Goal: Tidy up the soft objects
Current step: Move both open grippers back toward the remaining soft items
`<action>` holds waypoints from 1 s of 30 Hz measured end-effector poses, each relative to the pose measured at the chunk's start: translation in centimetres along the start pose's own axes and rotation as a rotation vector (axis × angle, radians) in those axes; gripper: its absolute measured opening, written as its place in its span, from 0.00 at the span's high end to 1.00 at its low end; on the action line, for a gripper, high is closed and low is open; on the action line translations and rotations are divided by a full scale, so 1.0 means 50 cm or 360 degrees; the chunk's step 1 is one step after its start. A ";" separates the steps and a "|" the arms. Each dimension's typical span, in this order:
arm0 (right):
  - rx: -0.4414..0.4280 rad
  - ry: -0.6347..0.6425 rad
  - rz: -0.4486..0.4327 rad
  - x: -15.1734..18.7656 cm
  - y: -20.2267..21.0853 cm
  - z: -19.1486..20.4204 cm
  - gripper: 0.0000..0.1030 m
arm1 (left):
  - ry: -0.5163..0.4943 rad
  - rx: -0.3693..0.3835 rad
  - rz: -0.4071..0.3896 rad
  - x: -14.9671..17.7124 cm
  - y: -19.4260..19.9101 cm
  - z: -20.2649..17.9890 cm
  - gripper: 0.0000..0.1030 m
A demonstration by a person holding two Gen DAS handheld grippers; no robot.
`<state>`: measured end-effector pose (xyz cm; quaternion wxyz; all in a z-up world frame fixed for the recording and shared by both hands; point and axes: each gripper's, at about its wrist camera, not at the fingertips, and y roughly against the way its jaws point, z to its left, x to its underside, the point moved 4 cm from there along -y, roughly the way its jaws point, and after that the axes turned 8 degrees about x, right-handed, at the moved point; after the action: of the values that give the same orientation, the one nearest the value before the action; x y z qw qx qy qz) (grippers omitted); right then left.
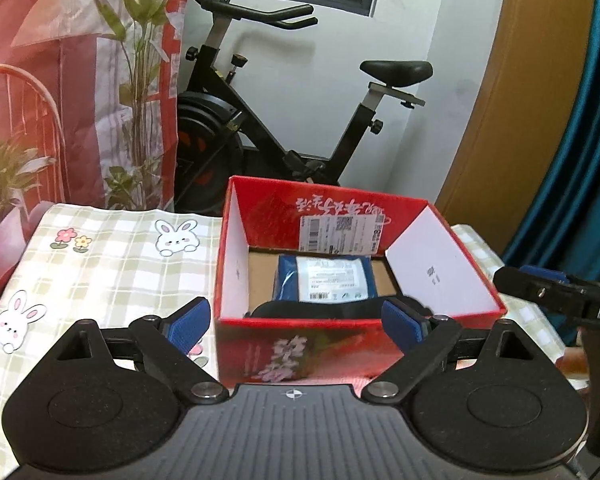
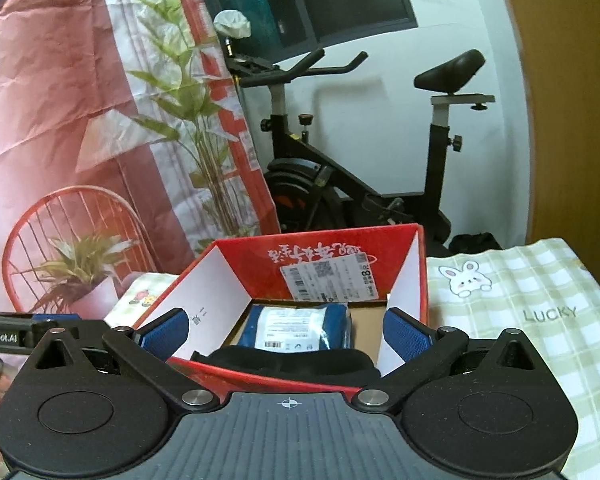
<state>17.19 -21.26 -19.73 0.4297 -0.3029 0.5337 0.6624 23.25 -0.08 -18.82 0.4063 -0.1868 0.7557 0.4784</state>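
A red cardboard box (image 1: 446, 272) stands open on the checked tablecloth (image 1: 112, 264). Inside it lie a blue soft parcel with a white label (image 1: 326, 280) and a black soft item (image 1: 320, 310) at the near wall. My left gripper (image 1: 298, 322) is open and empty, just in front of the box's near wall. In the right wrist view the box (image 2: 216, 292), the blue parcel (image 2: 296, 330) and the black item (image 2: 292, 362) show too. My right gripper (image 2: 286, 336) is open and empty, over the box's near edge.
An exercise bike (image 1: 276, 120) stands behind the table by the white wall. A red printed backdrop (image 1: 60, 80) hangs at the left. The right gripper shows at the right edge of the left wrist view (image 1: 560, 292). The cloth with rabbit prints (image 2: 520, 320) extends right of the box.
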 end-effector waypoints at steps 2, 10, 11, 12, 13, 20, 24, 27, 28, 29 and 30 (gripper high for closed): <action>-0.0018 -0.0010 -0.0005 0.009 0.010 0.000 0.00 | -0.0016 -0.0028 0.0009 0.011 0.011 0.000 0.09; -0.0103 0.0014 0.0038 0.065 0.041 0.020 0.00 | -0.0054 -0.0073 0.0093 0.075 0.040 -0.004 0.09; -0.0078 0.0031 0.0064 0.075 0.041 0.024 0.00 | -0.0044 -0.0072 0.0107 0.085 0.041 -0.004 0.09; -0.0049 0.0045 0.0084 0.084 0.043 0.028 0.00 | -0.0029 -0.0067 0.0123 0.097 0.042 -0.004 0.09; -0.0032 0.0055 0.0112 0.093 0.043 0.030 0.00 | -0.0010 -0.0058 0.0141 0.109 0.042 -0.003 0.10; -0.0060 0.0071 0.0273 0.183 0.049 0.053 0.02 | 0.0080 -0.0019 0.0251 0.180 0.032 -0.012 0.16; -0.0069 0.0099 0.0360 0.229 0.046 0.066 0.07 | 0.0115 -0.0013 0.0291 0.213 0.023 -0.016 0.23; -0.0063 0.0121 0.0406 0.254 0.045 0.070 0.15 | 0.0136 -0.0026 0.0315 0.236 0.014 -0.017 0.31; -0.0066 0.0124 0.0421 0.260 0.045 0.070 0.19 | 0.0154 -0.0023 0.0322 0.243 0.011 -0.016 0.33; -0.0072 0.0126 0.0439 0.267 0.043 0.072 0.20 | 0.0170 -0.0016 0.0328 0.248 0.008 -0.015 0.36; -0.0073 0.0129 0.0458 0.273 0.042 0.072 0.21 | 0.0186 -0.0009 0.0331 0.254 0.006 -0.014 0.37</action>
<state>9.41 -14.54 -29.63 0.3014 -0.2596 0.5732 0.7164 15.12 0.81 -28.55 0.3092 -0.1360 0.7920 0.5086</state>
